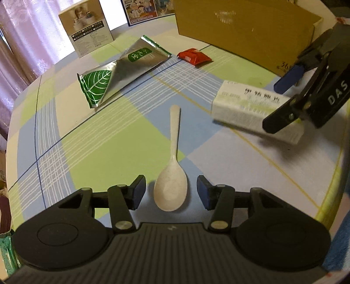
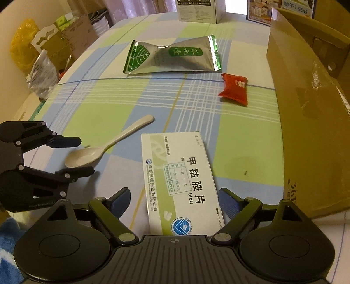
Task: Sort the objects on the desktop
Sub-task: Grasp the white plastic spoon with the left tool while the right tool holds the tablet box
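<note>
A cream spoon (image 1: pixel 171 174) lies on the checked tablecloth with its bowl between the open jaws of my left gripper (image 1: pixel 171 192); the pads stand clear of it on both sides. The spoon also shows in the right wrist view (image 2: pixel 102 148), with the left gripper (image 2: pixel 82 155) around its bowl. A white medicine box (image 2: pixel 181 181) lies between the open jaws of my right gripper (image 2: pixel 175 201), with gaps on both sides. In the left wrist view the box (image 1: pixel 251 104) sits under the right gripper (image 1: pixel 282 104).
A silver and green foil pouch (image 2: pixel 172 56) and a red sachet (image 2: pixel 235 88) lie further back. An open cardboard box (image 2: pixel 310 104) stands on the right. A white carton (image 1: pixel 86 24) and a picture box (image 1: pixel 148 8) stand at the far edge. Bags and boxes (image 2: pixel 43 50) sit beyond the table's left edge.
</note>
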Motion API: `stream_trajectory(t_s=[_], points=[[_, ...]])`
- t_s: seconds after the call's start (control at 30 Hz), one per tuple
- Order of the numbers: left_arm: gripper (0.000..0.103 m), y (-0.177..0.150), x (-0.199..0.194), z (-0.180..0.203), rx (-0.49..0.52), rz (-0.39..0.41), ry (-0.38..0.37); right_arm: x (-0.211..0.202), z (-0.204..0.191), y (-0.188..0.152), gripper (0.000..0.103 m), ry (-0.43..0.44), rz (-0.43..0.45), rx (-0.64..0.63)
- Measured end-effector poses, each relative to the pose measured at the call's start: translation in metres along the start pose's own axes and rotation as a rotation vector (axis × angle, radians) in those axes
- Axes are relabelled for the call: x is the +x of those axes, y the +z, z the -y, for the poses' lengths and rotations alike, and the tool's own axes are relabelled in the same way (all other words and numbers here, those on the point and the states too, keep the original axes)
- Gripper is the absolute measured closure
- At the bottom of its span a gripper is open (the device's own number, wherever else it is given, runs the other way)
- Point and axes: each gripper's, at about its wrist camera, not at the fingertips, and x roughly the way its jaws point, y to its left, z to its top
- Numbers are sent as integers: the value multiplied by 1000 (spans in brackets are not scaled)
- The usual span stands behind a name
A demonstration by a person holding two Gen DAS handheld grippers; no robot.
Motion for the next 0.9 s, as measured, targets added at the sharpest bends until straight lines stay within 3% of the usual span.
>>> stream_trajectory(t_s=[0.27,0.4,0.63,0.9], points=[[63,-1,5,-2,-13,-3,-19,3,11,-4,17,-1,-7,50],[75,-2,4,-2,-36,5,-32,7,10,-5,17,-3,-18,41],[76,-4,-1,-1,-72,10,-42,9,10,-7,17,-6,0,34],[76,-3,-13,-7,-182,52,-65,14,4,-8,17,-21,-13,-6]])
